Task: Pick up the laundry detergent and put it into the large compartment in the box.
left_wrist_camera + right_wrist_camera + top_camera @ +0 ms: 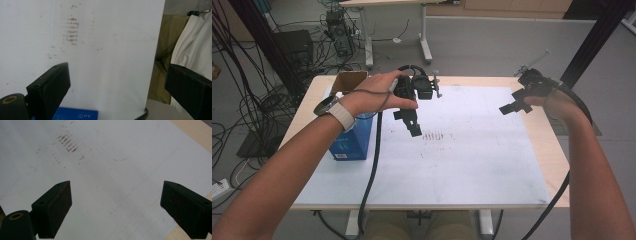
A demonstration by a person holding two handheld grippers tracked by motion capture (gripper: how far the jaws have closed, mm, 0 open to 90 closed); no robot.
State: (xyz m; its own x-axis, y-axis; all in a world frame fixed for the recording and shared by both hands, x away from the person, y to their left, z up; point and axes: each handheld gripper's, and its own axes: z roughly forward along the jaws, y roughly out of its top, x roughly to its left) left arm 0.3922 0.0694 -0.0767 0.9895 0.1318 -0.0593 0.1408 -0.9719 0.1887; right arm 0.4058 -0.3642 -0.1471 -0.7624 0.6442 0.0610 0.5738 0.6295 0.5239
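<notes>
My left gripper [411,124] hangs over the back left of the white sheet [462,160], held in a hand with a wristwatch. In the left gripper view the left gripper [117,68] is open, with nothing between its jaws and the sheet below. My right gripper [512,106] hovers over the sheet's back right corner. The right gripper [115,183] also stands wide open over bare paper. A patch of brown smudges [434,136] marks the sheet between the two grippers; the smudges [72,30] lie ahead of the left jaws, and the smudges [67,142] are up left of the right jaws.
A blue box [352,142] with an open cardboard top stands at the table's left, under the left forearm; the blue box [75,115] lies just below the left jaws. The wooden table edge [195,132] borders the sheet. Cables trail off the table's front. Cables and equipment cover the floor behind.
</notes>
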